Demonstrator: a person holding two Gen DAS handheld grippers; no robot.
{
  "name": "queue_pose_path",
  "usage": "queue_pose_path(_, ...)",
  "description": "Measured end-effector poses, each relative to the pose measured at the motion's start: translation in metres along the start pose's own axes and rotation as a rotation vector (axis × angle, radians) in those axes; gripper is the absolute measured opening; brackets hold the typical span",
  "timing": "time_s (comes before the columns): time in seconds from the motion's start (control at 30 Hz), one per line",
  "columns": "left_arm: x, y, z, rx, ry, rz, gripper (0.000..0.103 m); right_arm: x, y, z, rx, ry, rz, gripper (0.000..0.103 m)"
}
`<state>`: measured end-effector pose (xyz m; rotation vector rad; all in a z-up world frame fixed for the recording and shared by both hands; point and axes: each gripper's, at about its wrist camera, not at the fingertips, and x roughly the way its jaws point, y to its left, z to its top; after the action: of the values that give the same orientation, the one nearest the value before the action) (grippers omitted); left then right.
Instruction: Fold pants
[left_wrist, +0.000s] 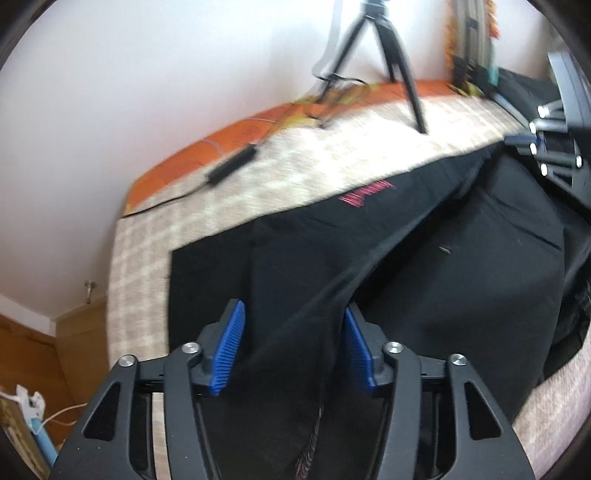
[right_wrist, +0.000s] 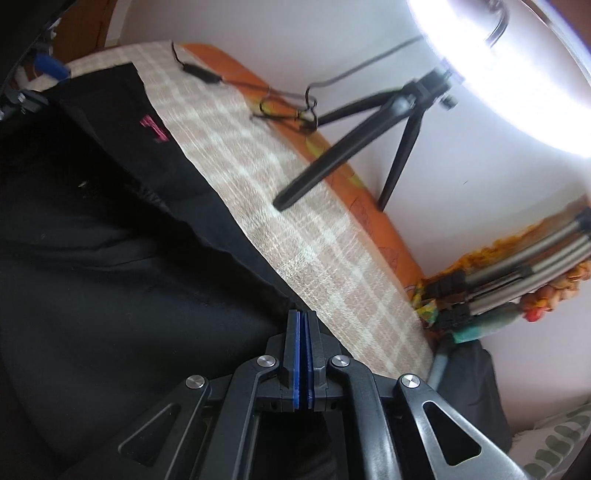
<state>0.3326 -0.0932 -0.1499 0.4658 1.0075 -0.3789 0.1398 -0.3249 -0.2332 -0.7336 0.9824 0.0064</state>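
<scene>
The black pants are lying on the checked bed, one layer folded over. The left hand-held gripper is standing spread, cloth loose between its pads, apparently releasing the fold. The right hand-held gripper is pressed together at the pants' edge, seemingly pinching cloth.

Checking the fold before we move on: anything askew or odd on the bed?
Pants aren't flat: a raised ridge of fabric runs diagonally between the left gripper's open pads. A small pale speck sits on the cloth. Tripod stands on the bedspread clear of them.
</scene>
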Motion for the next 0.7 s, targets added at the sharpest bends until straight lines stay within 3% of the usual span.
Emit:
queue_pose_path(0.2, -0.017, 0.065, -0.020, -0.158, -0.037, 0.049, 0.055, 0.029, 0.004, 0.002, -0.013, 0.041, 0.006, 0.000)
queue_pose_path(0.37, -0.016, 0.097, -0.057, -0.265, -0.014, -0.005, 0.055, 0.035, -0.002, 0.010, 0.017, 0.032, -0.012, 0.000)
queue_pose_path(0.4, -0.013, 0.096, -0.062, -0.265, -0.004, 0.002, 0.055, 0.035, -0.005, 0.013, 0.030, 0.031, -0.019, 0.003)
queue_pose_path(0.5, -0.005, 0.093, -0.072, -0.275, 0.011, -0.023, 0.055, 0.021, -0.016, 0.015, 0.083, 0.002, -0.016, 0.039)
queue_pose_path(0.6, 0.001, 0.095, -0.083, -0.300, 0.014, -0.061, 0.055, -0.010, -0.026, 0.011, 0.138, -0.061, 0.016, 0.042)
queue_pose_path(0.7, 0.001, 0.098, -0.101, -0.345, 0.012, -0.091, 0.055, -0.043, -0.033, 0.002, 0.201, -0.106, 0.138, 0.051)
